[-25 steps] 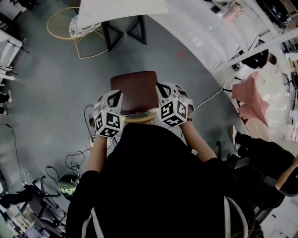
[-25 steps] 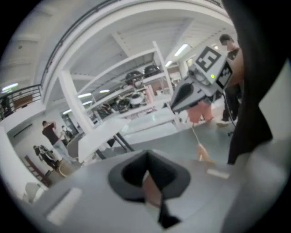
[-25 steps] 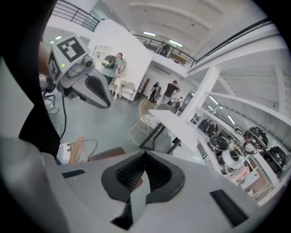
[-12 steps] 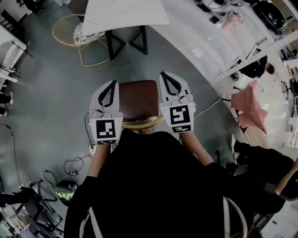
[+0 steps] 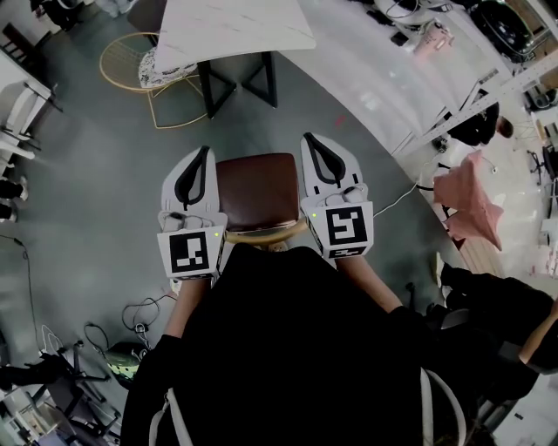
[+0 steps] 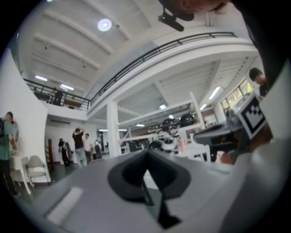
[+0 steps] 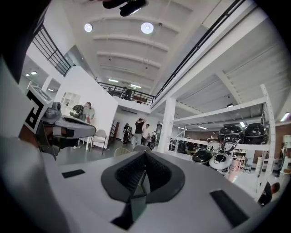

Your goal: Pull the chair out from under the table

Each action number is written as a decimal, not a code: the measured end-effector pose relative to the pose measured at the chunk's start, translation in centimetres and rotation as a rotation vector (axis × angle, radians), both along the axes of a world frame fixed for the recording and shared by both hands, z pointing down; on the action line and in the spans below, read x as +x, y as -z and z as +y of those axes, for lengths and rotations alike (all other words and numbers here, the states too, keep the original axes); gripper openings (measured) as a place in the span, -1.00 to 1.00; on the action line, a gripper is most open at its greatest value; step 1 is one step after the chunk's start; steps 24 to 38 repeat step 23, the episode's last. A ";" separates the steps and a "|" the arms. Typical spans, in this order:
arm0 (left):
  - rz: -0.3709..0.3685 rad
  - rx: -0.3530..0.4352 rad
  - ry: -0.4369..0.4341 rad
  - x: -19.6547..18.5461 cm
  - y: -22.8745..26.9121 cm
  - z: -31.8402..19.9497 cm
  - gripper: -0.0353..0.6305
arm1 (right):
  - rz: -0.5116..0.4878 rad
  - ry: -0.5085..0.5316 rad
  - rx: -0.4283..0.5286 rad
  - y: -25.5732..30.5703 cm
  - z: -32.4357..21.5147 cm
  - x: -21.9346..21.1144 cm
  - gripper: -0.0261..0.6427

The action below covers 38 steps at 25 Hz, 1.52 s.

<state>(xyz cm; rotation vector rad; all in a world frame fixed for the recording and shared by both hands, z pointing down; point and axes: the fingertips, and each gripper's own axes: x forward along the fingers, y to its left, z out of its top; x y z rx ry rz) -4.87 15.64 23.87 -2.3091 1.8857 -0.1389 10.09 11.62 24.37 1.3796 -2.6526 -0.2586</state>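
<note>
In the head view the chair (image 5: 258, 190), with a brown seat and a curved wooden back rail (image 5: 266, 233), stands on the grey floor free of the white marble-topped table (image 5: 235, 22). My left gripper (image 5: 202, 150) hangs above the chair's left side and my right gripper (image 5: 307, 138) above its right side. Both point forward, away from me. Neither touches the chair. In the left gripper view the jaws (image 6: 146, 152) are shut with nothing between them. The right gripper view shows its jaws (image 7: 144, 152) shut and empty as well.
A gold wire chair (image 5: 131, 61) stands left of the table's black legs (image 5: 235, 74). Cables and a power strip (image 5: 144, 305) lie on the floor at my left. A pink cloth (image 5: 466, 196) and a person in black (image 5: 514, 305) are at the right. Distant people (image 7: 138, 129) stand in the hall.
Both grippers have risen from beside the chair's back rail and tilted up until they point forward. The chair has stayed in place.
</note>
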 end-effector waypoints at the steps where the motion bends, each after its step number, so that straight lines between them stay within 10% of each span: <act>1: -0.009 -0.001 -0.001 0.1 0.1 0.0 -0.87 | -0.008 0.001 -0.001 0.1 0.0 -0.1 -0.86; 38: -0.025 -0.027 -0.046 0.6 -0.9 -0.2 -0.87 | -0.061 0.009 -0.061 -0.5 0.3 -1.1 -0.86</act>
